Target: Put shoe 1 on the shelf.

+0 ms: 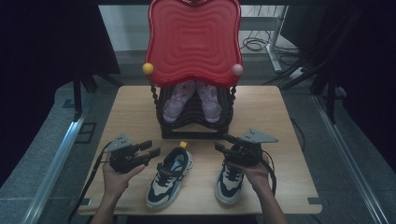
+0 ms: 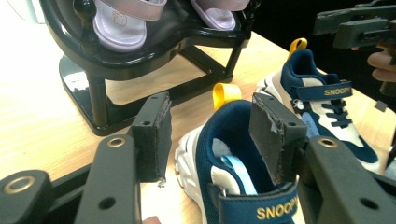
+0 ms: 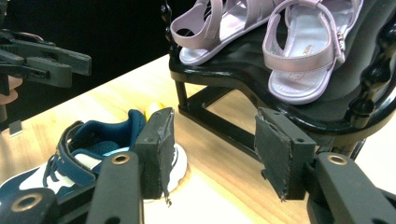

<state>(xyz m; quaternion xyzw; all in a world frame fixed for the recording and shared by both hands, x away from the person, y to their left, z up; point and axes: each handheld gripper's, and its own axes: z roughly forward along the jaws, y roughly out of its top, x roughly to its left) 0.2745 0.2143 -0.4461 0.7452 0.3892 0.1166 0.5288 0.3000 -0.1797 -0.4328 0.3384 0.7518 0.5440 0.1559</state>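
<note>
So nearest the person, two navy-and-cream sneakers sit on the table (image 1: 289, 186), toes toward the near edge and heels toward the rack. The left gripper (image 1: 153, 150) hovers just left of the left sneaker (image 1: 169, 178), jaws apart and gripping nothing; in the left gripper view its heel collar lies right under the far jaw. The right gripper (image 1: 222, 143) hangs over the heel end of the right sneaker (image 1: 229, 181), jaws apart and empty too. Farther back, the black rack (image 1: 196, 128) holds pink sandals (image 1: 191, 100) under a red tray (image 1: 194, 42). I'd guess each hand takes its own shoe by the heel.

Two navy sneakers (image 1: 169, 177) on table; two lilac sandals (image 1: 176, 101) (on rack); one red tray (image 1: 194, 39).
</note>
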